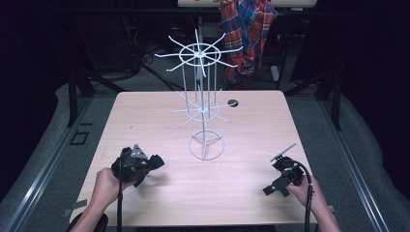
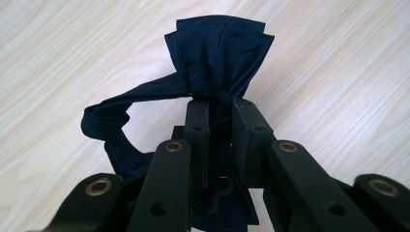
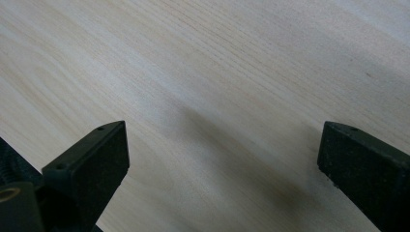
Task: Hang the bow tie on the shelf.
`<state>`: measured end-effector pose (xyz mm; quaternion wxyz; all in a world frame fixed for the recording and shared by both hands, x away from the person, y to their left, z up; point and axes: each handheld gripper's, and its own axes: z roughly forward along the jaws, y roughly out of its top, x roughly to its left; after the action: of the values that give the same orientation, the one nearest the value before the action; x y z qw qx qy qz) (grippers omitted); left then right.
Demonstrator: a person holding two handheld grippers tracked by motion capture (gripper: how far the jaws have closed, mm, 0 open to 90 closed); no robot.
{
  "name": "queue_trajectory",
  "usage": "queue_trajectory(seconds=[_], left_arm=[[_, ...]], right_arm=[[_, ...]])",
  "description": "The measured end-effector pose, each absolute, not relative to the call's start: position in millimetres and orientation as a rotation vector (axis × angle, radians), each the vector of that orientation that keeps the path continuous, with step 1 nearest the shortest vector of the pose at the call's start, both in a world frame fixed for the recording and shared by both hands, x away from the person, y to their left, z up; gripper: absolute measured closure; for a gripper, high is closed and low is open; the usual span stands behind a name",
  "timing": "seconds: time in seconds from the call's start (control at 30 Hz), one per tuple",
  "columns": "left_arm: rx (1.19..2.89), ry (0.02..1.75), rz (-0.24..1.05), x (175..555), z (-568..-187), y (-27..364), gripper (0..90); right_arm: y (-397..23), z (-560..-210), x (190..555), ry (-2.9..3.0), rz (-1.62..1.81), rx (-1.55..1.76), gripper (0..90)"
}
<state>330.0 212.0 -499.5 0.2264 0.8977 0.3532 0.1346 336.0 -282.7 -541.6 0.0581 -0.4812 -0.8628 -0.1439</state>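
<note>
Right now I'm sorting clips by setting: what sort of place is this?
Probably a recording lab or workshop, not a home: a bare wooden table among dark metal frames, cables on the floor, and a white wire display rack set out as a prop.

Dark lab: lone wooden table [image 1: 145, 111]

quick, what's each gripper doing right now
Left gripper: shut on a navy bow tie.
Right gripper: open, holding nothing, over the bare wooden table.
</note>
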Motion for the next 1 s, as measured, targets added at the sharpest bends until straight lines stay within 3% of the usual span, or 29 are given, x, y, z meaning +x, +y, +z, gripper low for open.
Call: queue_trajectory(seconds=[0.57,1.0], left_arm=[[2.327,1.014,0.416,349,-488,222,77.7],[2.278,0.921,0.444,355,-476,219,77.6]], right_arm=[[-283,-542,336,-2.622,-0.424,-1.453,3.9],[-283,-542,336,-2.625,-0.416,-1.448,3.9]])
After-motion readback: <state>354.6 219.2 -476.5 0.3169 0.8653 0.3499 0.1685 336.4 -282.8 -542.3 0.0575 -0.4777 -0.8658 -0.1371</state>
